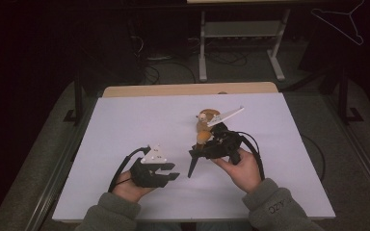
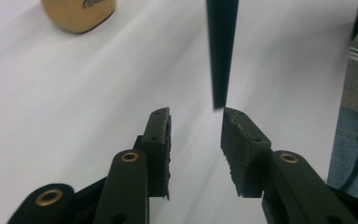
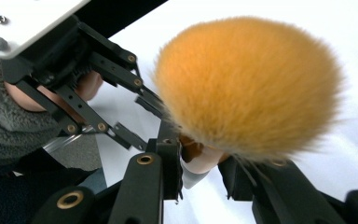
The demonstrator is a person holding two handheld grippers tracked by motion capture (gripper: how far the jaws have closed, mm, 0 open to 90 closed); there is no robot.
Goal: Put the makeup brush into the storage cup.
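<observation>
Pinching an orange plush toy (image 3: 247, 84) in the right hand-held gripper (image 3: 200, 163), lifted just above the white worktop (image 1: 125, 125) — left hand-held gripper (image 2: 196, 135) spread and empty — pickup apparently done, placement pending.

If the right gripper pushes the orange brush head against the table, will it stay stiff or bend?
The brush head looks fluffy and fine-haired, so it would probably splay and give way, not resist. It seems light for its bulk. The right gripper is shut on the narrow, smooth-looking neck below the hairs, so the brush might swivel there under a sideways push.
</observation>
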